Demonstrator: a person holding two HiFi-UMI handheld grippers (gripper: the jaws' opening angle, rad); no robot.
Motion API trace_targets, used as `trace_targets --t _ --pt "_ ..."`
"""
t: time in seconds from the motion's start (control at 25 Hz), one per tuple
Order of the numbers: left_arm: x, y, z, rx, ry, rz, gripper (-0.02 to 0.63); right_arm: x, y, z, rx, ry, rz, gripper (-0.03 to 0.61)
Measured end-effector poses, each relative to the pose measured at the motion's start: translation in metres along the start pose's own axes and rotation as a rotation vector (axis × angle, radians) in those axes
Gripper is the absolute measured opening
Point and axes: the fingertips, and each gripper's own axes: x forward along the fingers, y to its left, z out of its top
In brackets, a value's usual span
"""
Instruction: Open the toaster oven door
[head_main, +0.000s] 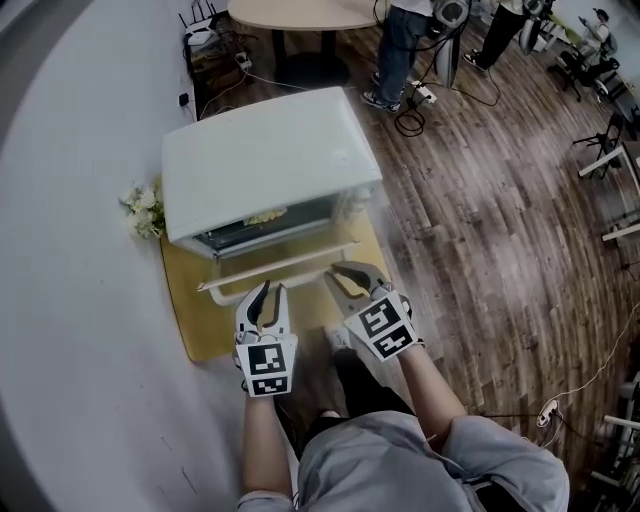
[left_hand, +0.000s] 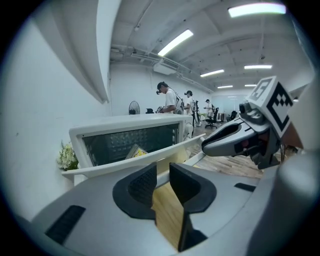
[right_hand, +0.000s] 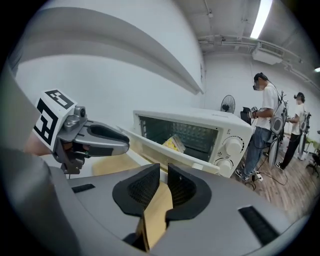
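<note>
Fingers (left_hand: 142, 185) of the left gripper (left_hand: 162, 171) stand a little apart with nothing between their pads, only the tan board (head_main: 200, 325) showing through the gap. The right gripper (right_hand: 163, 172) is the same, with a narrow slot between its fingers and no grip on anything. Both grippers hover side by side just in front of the toaster oven (head_main: 265, 160), which sits on that board close to the right edge of the white surface (head_main: 80, 350), its front facing the person. A small bunch of pale flowers (head_main: 140, 210) lies at its left side. The door (right_hand: 165, 152) is off its closed position: it is hinged along the bottom and leans outward and down toward the grippers. Its white handle bar (head_main: 275, 268) sits just beyond the left fingertips, apart from them as far as the head view shows. The cavity is exposed above the door, and a yellowish item (right_hand: 175, 144) on the rack can be seen from both gripper views. By my reading the main part of the job is done, since the latch is freed and the door has swung well out, though it does not look fully flat. If anything is left, it is lowering the door the rest of the way to its stop, which would need one gripper to take or press the handle. Neither is placed on it now, so I cannot tell whether the door would rest where it is or drop on its own.
</note>
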Motion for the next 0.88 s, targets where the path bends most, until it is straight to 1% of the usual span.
trace_targets --t 0.2,0.44,0.64,0.88 --pt "-0.003 -0.003 -0.006 -0.003 -0.033 0.03 0.075 -0.002 0.001 -0.005 0.013 -0.035 -0.047 0.029" --pt "-0.008 -0.01 -0.019 -0.003 -0.048 0.057 0.074 -0.007 0.008 -0.019 0.03 -0.059 -0.067 0.029" --pt "-0.011 -0.015 -0.031 -0.006 -0.062 0.085 0.074 -0.009 0.012 -0.031 0.044 -0.102 -0.09 0.021" --pt "-0.013 -0.021 -0.049 -0.022 -0.054 0.101 0.074 -0.009 0.019 -0.048 0.054 -0.095 -0.101 0.021"
